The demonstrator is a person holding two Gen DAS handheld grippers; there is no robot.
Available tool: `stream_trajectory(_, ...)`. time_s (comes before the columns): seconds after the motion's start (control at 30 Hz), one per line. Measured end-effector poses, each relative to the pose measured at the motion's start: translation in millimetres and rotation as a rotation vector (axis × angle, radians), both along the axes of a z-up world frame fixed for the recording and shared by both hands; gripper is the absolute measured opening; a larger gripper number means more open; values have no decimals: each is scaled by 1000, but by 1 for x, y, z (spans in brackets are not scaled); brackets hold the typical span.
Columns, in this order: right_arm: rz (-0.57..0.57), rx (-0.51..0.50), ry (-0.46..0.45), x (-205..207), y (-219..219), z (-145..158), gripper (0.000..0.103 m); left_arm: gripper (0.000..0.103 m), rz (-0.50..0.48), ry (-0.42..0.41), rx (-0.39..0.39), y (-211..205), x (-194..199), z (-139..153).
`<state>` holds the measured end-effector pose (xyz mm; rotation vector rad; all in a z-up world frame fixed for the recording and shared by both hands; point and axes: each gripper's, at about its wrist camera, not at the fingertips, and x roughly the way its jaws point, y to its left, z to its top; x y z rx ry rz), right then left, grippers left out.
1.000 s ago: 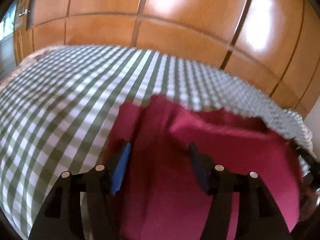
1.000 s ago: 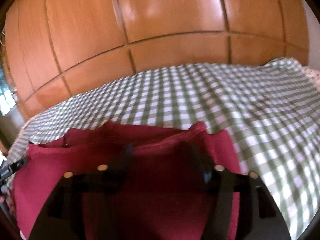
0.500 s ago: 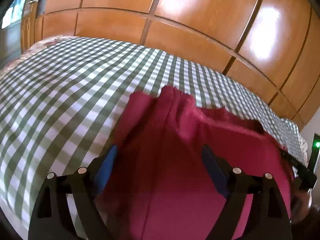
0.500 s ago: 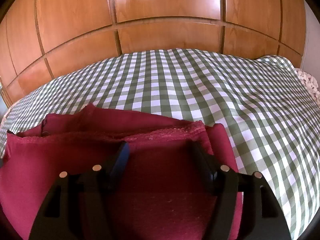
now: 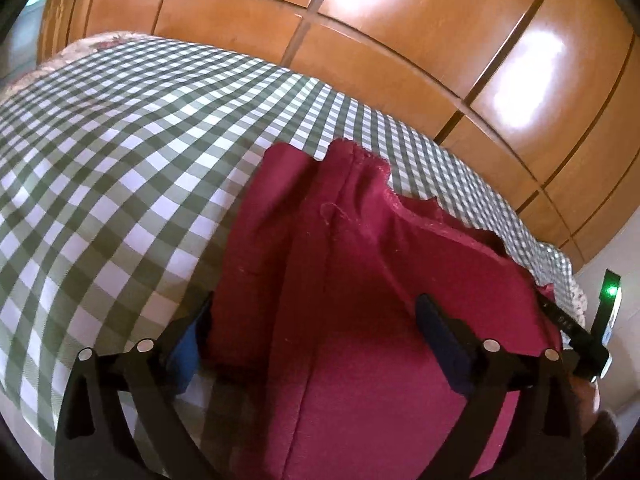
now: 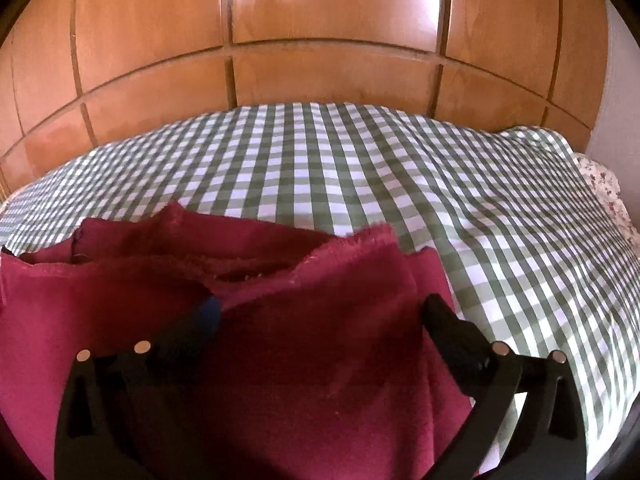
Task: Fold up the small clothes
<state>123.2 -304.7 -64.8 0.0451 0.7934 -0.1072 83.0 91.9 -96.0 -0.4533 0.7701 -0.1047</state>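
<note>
— Wooden panels (image 6: 320, 40) behind, a checked sheet (image 6: 360, 184) below; where's the garment?

— The cloth (image 5: 380, 320) lies on the sheet near its front edge, doubled over, raw edges rucked at the far side.

— And the jaws?

— The left gripper (image 5: 316, 332) and right gripper (image 6: 320, 320) are both opening, jaws wide apart; cloth lies between them, nothing pinched.

— How will it handle?

— Soft, light, limp, I'd judge; it will sag and slide — take it at the far corners, through both layers.

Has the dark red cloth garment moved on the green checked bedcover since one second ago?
Yes. In the right wrist view, the dark red cloth garment's top edge now lies lower against the green checked bedcover, further from the wooden panels.
</note>
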Motion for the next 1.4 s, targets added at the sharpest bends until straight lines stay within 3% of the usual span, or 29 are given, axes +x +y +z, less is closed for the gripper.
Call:
stream_trajectory(0.4, -53, -84, 18, -49, 3, 16, 101, 96, -5, 22, -99, 11, 10, 2)
stream_trajectory(0.53, -61, -64, 11, -65, 1, 24, 101, 96, -7, 28, -120, 13, 13, 2)
stream_trajectory(0.77, -41, -21, 30, -83, 6, 24, 101, 94, -29, 42, -65, 9, 18, 1)
stream_trajectory(0.9, -23, -68, 95, -79, 16, 2, 101, 94, -37, 50, -33, 6, 21, 0)
stream_trajectory(1.13, -19, -122, 12, -88, 23, -7, 101, 94, -70, 55, -9, 5, 21, -3)
stream_trajectory(1.33, -27, -100, -4, -88, 20, -7, 101, 94, -57, 96, -77, 9, 31, -4)
stream_trajectory(1.4, -29, -97, -8, -88, 20, -7, 101, 86, -60, 109, -137, 12, 33, -3)
